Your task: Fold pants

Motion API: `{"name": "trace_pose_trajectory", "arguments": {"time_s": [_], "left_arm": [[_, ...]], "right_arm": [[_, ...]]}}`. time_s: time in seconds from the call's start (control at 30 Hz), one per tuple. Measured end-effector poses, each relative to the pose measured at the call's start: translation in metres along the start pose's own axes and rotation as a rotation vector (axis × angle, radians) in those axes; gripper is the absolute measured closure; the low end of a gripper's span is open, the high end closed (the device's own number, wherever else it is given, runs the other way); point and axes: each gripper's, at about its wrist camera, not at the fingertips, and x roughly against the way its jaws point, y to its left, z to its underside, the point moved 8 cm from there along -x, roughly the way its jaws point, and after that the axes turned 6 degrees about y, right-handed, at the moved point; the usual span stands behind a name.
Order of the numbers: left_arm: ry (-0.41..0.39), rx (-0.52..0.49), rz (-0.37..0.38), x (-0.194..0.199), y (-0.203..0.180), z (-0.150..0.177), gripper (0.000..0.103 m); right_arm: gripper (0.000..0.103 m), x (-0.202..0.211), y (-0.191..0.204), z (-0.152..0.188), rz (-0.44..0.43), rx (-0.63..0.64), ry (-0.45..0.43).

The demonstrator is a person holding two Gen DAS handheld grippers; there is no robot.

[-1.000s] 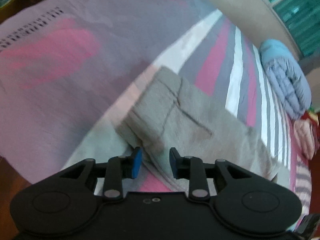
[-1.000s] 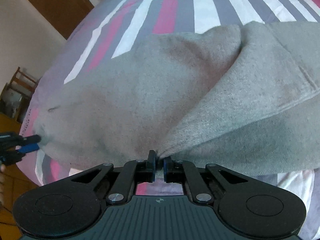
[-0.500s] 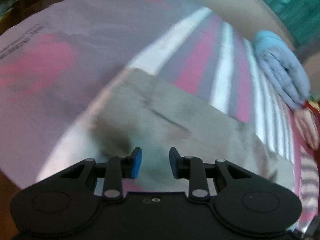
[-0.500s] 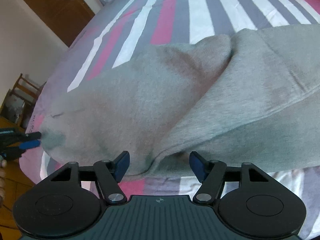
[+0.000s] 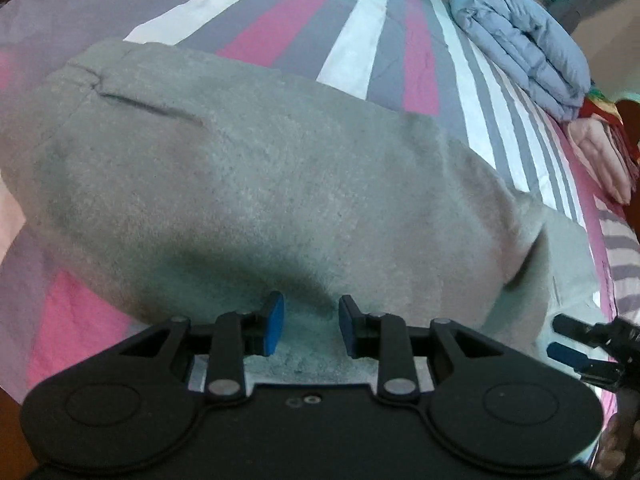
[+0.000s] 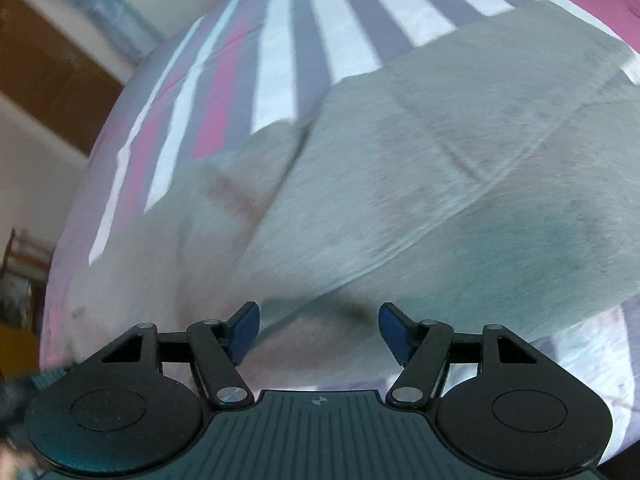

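Note:
Grey fleece pants [image 5: 280,184] lie folded on the striped bed; a pocket slit shows at the upper left. My left gripper [image 5: 311,330] is open, its blue pads just above the near edge of the pants, holding nothing. In the right wrist view the pants [image 6: 420,200] fill the middle, with one layer lying over another. My right gripper [image 6: 319,334] is open wide over the near fold edge, holding nothing. The right gripper's fingers [image 5: 576,344] also show at the right edge of the left wrist view.
The bed sheet [image 5: 360,52] has pink, grey and white stripes. A folded blue quilt [image 5: 520,44] and pink folded cloth [image 5: 600,156] lie at the far right. A wooden door [image 6: 48,60] and wall stand beyond the bed's left side.
My right gripper has opened and let go of the pants edge, then swung right. My left gripper moved forward over the pants, staying open.

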Motion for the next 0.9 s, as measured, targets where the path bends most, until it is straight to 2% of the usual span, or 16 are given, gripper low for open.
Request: {"name": "trace_pose_trajectory", "arguments": {"time_s": [0.1, 0.27, 0.3, 0.33, 0.37, 0.4, 0.5, 0.57, 0.73, 0.83, 0.9], "left_arm": [[0.000, -0.011, -0.014, -0.001, -0.001, 0.000, 0.083], [0.001, -0.026, -0.037, -0.001, -0.003, 0.001, 0.083], [0.000, -0.031, -0.043, -0.001, -0.004, 0.001, 0.083], [0.000, -0.037, -0.050, -0.004, -0.008, 0.001, 0.083], [-0.002, -0.039, -0.055, -0.004, -0.008, 0.001, 0.083], [-0.003, -0.043, -0.061, -0.003, -0.007, 0.002, 0.083], [-0.012, -0.046, -0.079, -0.005, -0.007, 0.004, 0.083], [-0.015, -0.095, -0.118, -0.007, -0.013, 0.007, 0.083], [-0.028, -0.200, -0.230, -0.012, -0.028, 0.013, 0.083], [-0.038, -0.222, -0.257, -0.012, -0.031, 0.015, 0.083], [-0.043, -0.236, -0.269, -0.012, -0.032, 0.017, 0.083]], "right_arm": [[0.037, 0.001, -0.024, -0.017, -0.027, -0.125, 0.001], [0.038, -0.008, -0.044, -0.031, -0.044, -0.231, 0.006], [0.051, -0.011, -0.045, -0.033, -0.052, -0.250, 0.005], [0.074, -0.014, -0.046, -0.035, -0.047, -0.261, 0.000], [0.083, -0.016, -0.049, -0.037, -0.039, -0.277, -0.001], [0.086, -0.020, -0.052, -0.039, -0.037, -0.308, -0.001], [0.086, -0.027, -0.061, -0.041, -0.059, -0.413, -0.006], [0.086, -0.028, -0.068, -0.043, -0.053, -0.462, -0.026], [0.086, -0.023, -0.071, -0.048, 0.002, -0.471, -0.102], [0.086, -0.028, -0.070, -0.051, 0.022, -0.462, -0.109], [0.086, -0.030, -0.068, -0.054, 0.003, -0.445, -0.109]]}}
